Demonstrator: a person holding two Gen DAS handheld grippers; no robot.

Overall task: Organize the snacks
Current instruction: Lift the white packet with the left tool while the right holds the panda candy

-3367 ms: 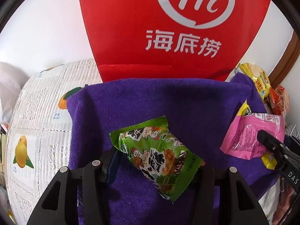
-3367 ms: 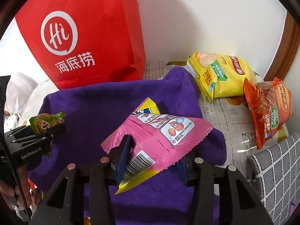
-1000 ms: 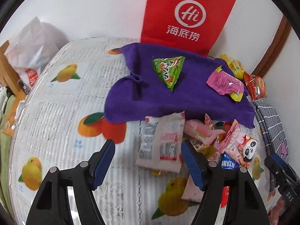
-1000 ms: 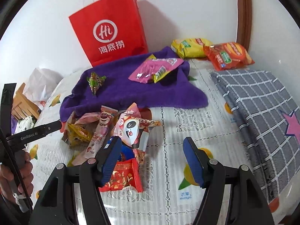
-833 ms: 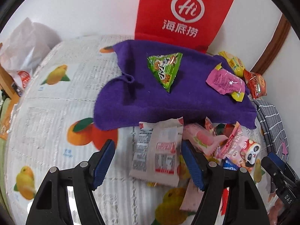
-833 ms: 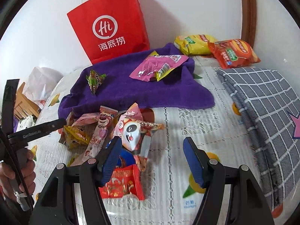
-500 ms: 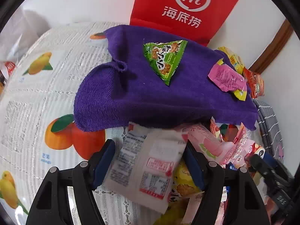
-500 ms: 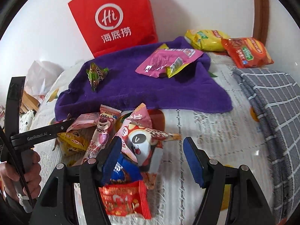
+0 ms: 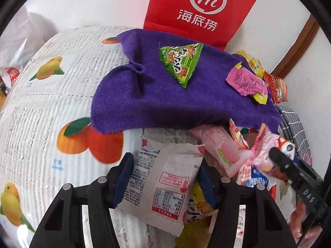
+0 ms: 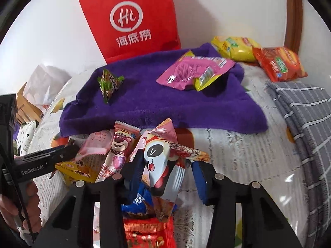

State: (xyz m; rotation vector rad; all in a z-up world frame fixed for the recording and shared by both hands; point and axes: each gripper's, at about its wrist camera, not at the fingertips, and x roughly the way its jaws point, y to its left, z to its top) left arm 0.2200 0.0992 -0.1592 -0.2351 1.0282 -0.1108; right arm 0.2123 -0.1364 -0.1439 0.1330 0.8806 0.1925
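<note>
Snacks lie heaped at the purple towel's (image 9: 165,103) near edge, both grippers spread wide around a white packet (image 9: 163,184) and panda packet (image 10: 161,163); closing could snag overlapping neighbours.

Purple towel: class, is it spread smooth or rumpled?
Rumpled. The purple towel shows a pinched fold near its left edge; its front edge lifts over the snack pile.
</note>
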